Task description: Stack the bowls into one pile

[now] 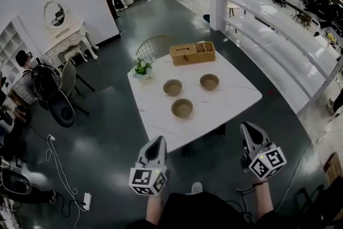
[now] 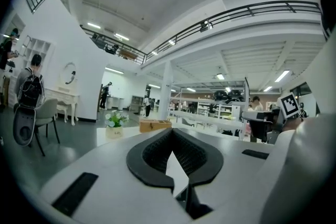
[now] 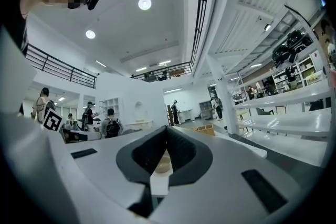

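Left gripper [image 1: 158,140] and right gripper [image 1: 247,128], fingers together, face three seemingly empty bowls [image 1: 172,87] [image 1: 209,81] [image 1: 182,108].

One desk [image 1: 236,99]. On it: three bowls [image 1: 172,87] [image 1: 209,81] [image 1: 182,108], one wooden box [image 1: 193,53], one flower pot [image 1: 142,68]. Two claws: left claw [image 1: 158,139], right claw [image 1: 246,127].

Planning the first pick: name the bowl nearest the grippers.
The front bowl, toward the table's near edge; the left rear bowl and right rear bowl sit nearer the wooden box.
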Demonstrator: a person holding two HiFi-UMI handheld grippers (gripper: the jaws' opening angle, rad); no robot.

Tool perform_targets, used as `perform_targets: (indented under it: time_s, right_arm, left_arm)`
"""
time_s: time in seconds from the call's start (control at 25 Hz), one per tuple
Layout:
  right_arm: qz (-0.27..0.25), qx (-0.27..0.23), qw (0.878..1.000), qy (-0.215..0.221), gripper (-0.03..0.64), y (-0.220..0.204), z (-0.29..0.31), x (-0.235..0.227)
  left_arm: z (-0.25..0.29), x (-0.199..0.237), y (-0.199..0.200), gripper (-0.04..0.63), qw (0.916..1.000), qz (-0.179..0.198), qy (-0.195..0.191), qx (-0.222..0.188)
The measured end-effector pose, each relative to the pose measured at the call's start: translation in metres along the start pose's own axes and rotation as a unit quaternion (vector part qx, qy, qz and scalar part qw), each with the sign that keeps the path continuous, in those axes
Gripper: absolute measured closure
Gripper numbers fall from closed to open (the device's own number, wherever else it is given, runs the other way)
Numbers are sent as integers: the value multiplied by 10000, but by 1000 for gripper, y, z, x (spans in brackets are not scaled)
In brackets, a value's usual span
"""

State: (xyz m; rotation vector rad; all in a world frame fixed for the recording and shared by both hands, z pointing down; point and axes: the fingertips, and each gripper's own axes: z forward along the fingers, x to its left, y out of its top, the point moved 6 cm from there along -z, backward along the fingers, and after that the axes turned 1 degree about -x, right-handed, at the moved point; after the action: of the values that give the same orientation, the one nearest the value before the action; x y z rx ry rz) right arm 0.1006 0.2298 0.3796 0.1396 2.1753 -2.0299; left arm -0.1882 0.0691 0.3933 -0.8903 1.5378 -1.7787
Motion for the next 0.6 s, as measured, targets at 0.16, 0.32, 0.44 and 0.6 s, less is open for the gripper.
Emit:
perform_targets:
  time_s: [0.16,0.32,0.44,0.6]
  right_arm:
    - [-48,-42,10000,-27,603,-1,15,-8]
    - [-29,12,9999,-96,603,-3,23,-14]
    - [-32,33,9999,-161,603,-3,31,-21]
    - [-25,74,9997,-239,603,-5,38,-27]
  left_arm:
    - [24,5,-1,580,9999,24,-134,41]
    - [38,7,-4,581,9996,17,-232,153]
    - [49,10,-4,581,9994,14,-286,189]
    - [56,11,-9,581,9991,-49,-296,307]
